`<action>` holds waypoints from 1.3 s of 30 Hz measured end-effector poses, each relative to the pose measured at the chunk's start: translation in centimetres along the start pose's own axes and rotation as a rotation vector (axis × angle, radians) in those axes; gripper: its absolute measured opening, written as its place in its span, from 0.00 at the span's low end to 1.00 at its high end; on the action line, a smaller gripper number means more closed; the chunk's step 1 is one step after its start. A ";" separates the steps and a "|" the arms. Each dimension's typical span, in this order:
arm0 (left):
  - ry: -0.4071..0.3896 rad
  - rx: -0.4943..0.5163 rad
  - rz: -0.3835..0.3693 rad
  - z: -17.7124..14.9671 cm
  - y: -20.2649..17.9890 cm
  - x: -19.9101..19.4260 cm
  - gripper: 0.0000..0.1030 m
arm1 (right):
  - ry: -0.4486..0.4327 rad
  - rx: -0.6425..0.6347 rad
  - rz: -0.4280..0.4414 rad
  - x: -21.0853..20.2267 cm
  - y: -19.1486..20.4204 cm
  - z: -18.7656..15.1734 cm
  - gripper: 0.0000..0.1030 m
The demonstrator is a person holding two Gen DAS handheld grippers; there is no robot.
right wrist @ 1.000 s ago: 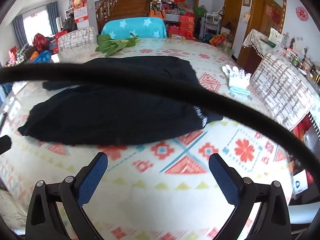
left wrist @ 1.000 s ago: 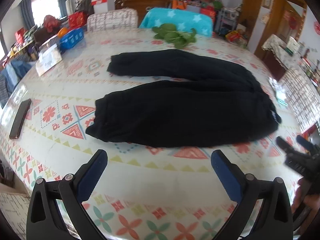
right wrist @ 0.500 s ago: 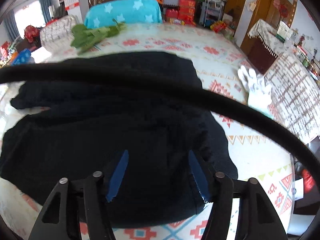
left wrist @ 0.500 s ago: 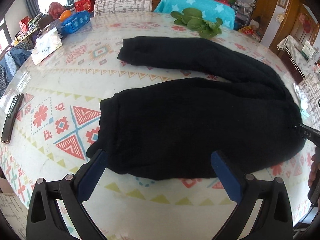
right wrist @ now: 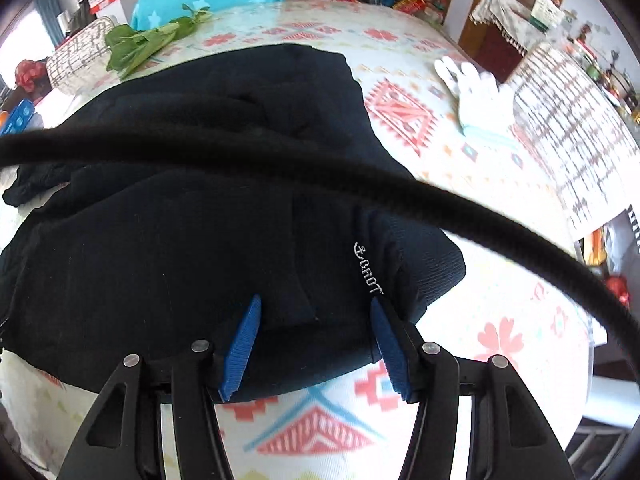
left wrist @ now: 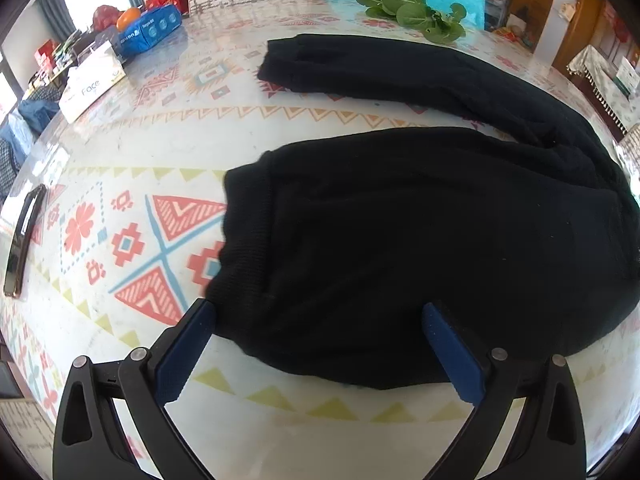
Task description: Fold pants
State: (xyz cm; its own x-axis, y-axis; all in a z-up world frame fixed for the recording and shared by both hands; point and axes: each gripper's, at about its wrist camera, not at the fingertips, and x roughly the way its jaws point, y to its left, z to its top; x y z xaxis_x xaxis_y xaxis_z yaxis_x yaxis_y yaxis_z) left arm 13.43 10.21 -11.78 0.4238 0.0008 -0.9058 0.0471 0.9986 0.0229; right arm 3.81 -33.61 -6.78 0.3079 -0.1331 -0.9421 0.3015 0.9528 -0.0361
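Black pants [left wrist: 420,232] lie flat on the patterned table, legs spread toward the left and waistband at the right. My left gripper [left wrist: 318,316] is open wide, its blue fingers on either side of the near leg's cuff at its front edge. In the right wrist view the pants [right wrist: 168,240] fill the middle, with white lettering by the waistband. My right gripper [right wrist: 316,312] is partly open, its fingers straddling the cloth at the waistband's near edge. I cannot tell if the pads touch the cloth.
A black cable [right wrist: 360,184] crosses the right wrist view. White gloves [right wrist: 476,96] lie right of the waistband. Leafy greens [left wrist: 416,12] and a blue box [left wrist: 150,32] are at the far side, a white box [left wrist: 90,84] and a phone [left wrist: 24,240] at the left.
Both grippers have moved forward and down onto the pants' near edge. The right gripper's fingers have narrowed from wide open to partly open. The left stays wide open.
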 end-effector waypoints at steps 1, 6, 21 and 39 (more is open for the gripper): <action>0.001 0.000 -0.001 0.0 0.4 0.0 1.00 | 0.006 0.001 -0.003 -0.2 -0.1 -0.4 0.58; 0.016 -0.011 -0.036 0.0 1.9 0.2 1.00 | 0.019 0.009 -0.010 -1.5 0.1 -2.6 0.58; -0.134 -0.016 0.009 2.8 4.6 -8.8 0.95 | -0.145 0.013 0.012 -8.2 0.9 -3.6 0.70; -0.368 -0.024 -0.002 10.3 2.5 -23.7 0.95 | -0.564 -0.039 0.218 -25.1 0.4 4.6 0.94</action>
State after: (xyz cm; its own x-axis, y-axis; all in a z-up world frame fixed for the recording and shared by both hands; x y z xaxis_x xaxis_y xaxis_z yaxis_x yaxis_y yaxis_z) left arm 12.84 12.15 14.08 0.7213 -0.0154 -0.6925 0.0288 0.9996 0.0079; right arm 0.38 -31.16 18.44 0.7931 -0.0481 -0.6072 0.1477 0.9823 0.1151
